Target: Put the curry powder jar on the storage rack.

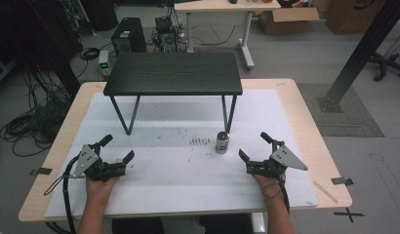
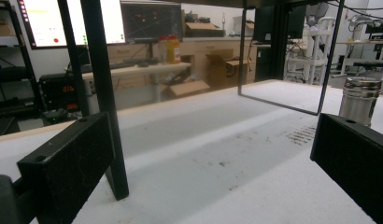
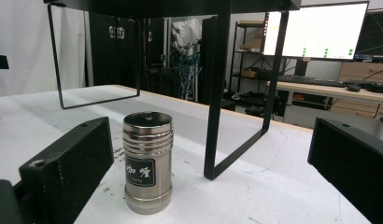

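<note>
A small steel canister (image 1: 222, 142) with a dark label stands upright on the white mat, just in front of the black shelf's right legs. In the right gripper view the canister (image 3: 148, 162) stands a short way ahead, nearer the left jaw, untouched. My right gripper (image 1: 255, 146) rests low on the mat to the canister's right, jaws wide open and empty. My left gripper (image 1: 119, 148) lies at the mat's left, open too, with nothing between its fingers. From the left gripper view the canister (image 2: 359, 101) stands far off beyond the right jaw.
A low black shelf (image 1: 174, 73) on thin metal legs (image 1: 229, 114) stands at the back of the wooden table (image 1: 303, 114). Dark crumbs (image 1: 200, 141) lie left of the canister. A white mat (image 1: 183, 185) covers most of the top.
</note>
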### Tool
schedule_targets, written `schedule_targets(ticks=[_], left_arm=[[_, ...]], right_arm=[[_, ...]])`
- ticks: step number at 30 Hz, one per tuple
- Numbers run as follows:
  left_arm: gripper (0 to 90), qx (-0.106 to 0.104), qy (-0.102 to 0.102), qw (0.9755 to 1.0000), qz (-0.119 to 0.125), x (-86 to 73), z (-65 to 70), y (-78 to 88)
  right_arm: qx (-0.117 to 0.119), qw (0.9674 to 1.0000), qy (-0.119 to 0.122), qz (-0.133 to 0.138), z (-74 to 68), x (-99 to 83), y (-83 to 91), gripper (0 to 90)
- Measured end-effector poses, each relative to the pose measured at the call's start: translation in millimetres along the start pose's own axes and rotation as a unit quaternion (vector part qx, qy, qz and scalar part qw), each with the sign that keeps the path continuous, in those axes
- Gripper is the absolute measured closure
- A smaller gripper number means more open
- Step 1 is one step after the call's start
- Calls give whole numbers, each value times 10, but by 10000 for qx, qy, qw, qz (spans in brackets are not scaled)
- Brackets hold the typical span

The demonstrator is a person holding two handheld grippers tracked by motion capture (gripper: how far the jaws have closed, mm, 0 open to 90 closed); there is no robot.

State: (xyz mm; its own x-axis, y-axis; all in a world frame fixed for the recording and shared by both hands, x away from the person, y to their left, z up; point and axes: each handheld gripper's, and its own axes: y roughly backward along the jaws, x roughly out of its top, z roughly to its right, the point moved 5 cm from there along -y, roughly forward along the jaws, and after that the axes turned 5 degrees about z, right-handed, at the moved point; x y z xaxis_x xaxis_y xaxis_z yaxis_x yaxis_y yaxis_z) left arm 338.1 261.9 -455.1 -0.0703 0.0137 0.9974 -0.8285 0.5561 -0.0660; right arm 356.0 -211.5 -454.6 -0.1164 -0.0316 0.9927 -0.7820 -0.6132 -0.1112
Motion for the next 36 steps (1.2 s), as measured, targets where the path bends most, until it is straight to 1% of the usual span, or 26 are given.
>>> schedule_targets(ticks=[10, 14, 17, 20, 28, 31, 32, 36], left_arm=[[2, -3, 27, 10000, -11, 0, -5, -3], [2, 0, 1, 10000, -11, 0, -1, -2], [2, -5, 12, 10000, -12, 0, -3, -3], [2, -3, 39, 10000, -14, 0, -8, -3], [2, 7, 30, 10000, -2, 0, -5, -1], [2, 2, 38, 10000, -7, 0, -7, -1], [2, 1, 41, 10000, -7, 1, -8, -1], [2, 3, 37, 10000, -6, 1, -7, -2]], right_arm=[[16, 10000, -40, -9, 5, -1, -2, 0], [17, 10000, 1, 9, -1, 1, 1, 0], [31, 10000, -17, -20, 3, -1, -5, 0], [40, 10000, -38, -5, 4, 0, -2, 0], [43, 10000, -34, 30, 4, 4, 5, 0], [32, 10000, -81, 45, 14, 6, 6, 0], [19, 9998, -208, 8, 33, 5, 1, 0], [56, 9993, -354, -100, 49, 1, -10, 0]])
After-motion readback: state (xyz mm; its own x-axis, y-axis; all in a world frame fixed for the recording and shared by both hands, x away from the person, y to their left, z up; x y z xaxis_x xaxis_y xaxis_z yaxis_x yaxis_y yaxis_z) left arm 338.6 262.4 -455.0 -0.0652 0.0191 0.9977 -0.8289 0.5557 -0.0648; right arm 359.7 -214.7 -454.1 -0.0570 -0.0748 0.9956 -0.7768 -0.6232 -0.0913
